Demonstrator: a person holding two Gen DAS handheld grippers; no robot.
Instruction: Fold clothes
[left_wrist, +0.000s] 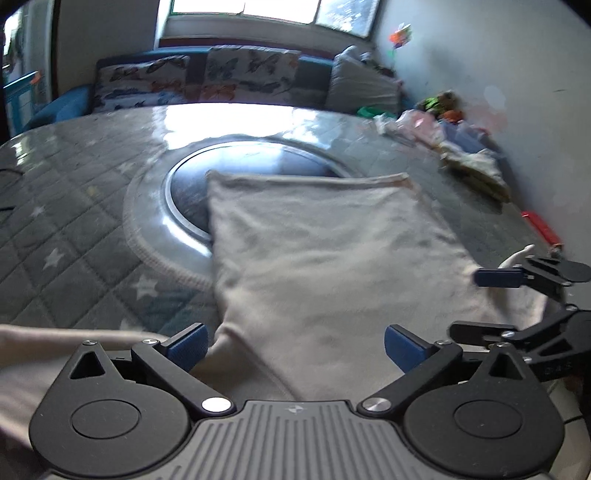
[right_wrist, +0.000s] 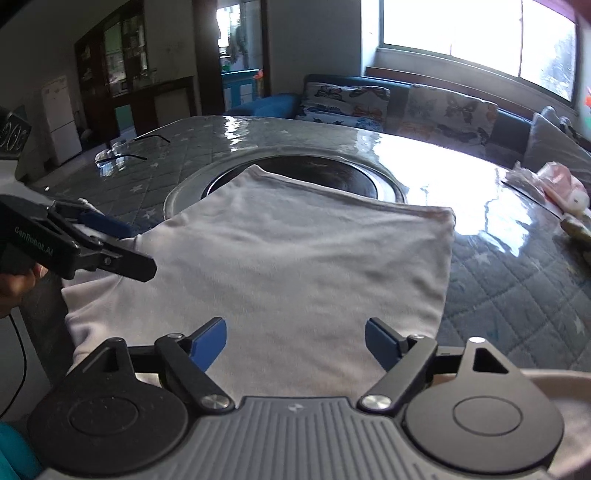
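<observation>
Indoors, a round table (left_wrist: 74, 192) under a glossy quilted grey cover with pale stars has a dark disc (left_wrist: 192, 192) ringed in metal at its centre; behind it a blue sofa (right_wrist: 517, 122) holds butterfly-print cushions below a bright window. Soft, pale folded cloth (left_wrist: 317, 258) lies flat over the near edge, partly covering the disc. Both the left gripper (left_wrist: 295, 349) and right gripper (right_wrist: 295, 343) have jaws spread wide above it, gripping nothing.

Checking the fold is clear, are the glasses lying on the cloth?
No, the glasses lie on the table, apart from the cloth.
</observation>
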